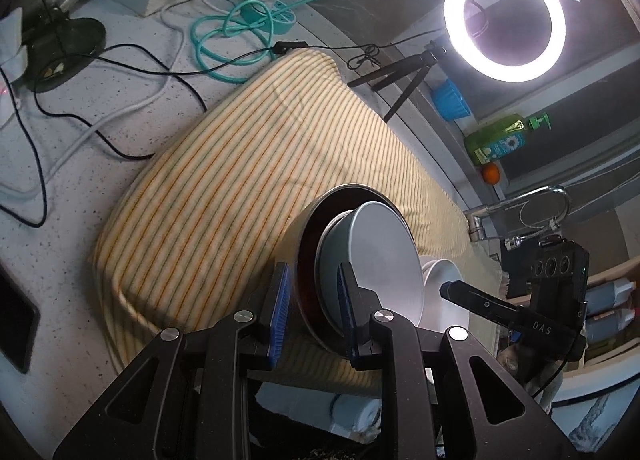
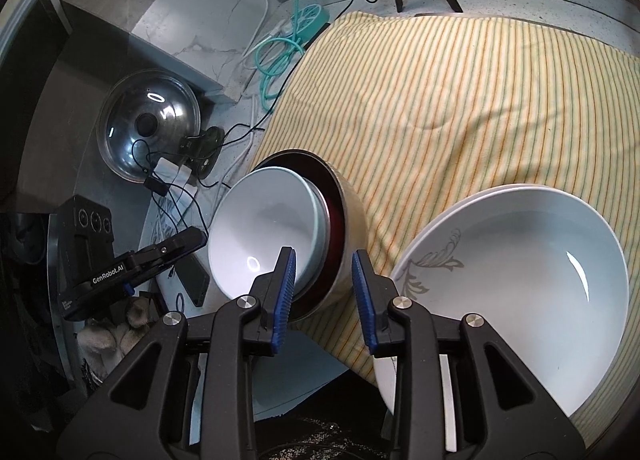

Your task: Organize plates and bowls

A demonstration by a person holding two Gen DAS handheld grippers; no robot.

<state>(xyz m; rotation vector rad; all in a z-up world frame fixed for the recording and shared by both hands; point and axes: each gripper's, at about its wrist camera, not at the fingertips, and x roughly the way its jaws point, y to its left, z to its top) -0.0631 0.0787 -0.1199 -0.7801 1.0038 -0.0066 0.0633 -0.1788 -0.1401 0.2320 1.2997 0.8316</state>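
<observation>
A steel bowl (image 1: 308,232) with a dark red inside sits on a yellow striped cloth (image 1: 224,164), and a pale blue-white bowl (image 1: 384,252) is nested in it. My left gripper (image 1: 314,308) straddles the near rims of both bowls, its fingers part-open. In the right wrist view my right gripper (image 2: 326,296) straddles the steel bowl (image 2: 352,216) rim beside the white bowl (image 2: 264,228), fingers apart. White plates (image 2: 520,284) with a leaf pattern lie stacked at the right. The plates (image 1: 444,292) also show in the left view, with the right gripper (image 1: 500,312) over them.
A ring light (image 1: 505,18) on a tripod stands behind the cloth. Cables (image 1: 224,32) lie on the speckled counter. A green soap bottle (image 1: 500,138) and faucet (image 1: 532,208) are at the right. A glass pot lid (image 2: 148,128) leans at the left.
</observation>
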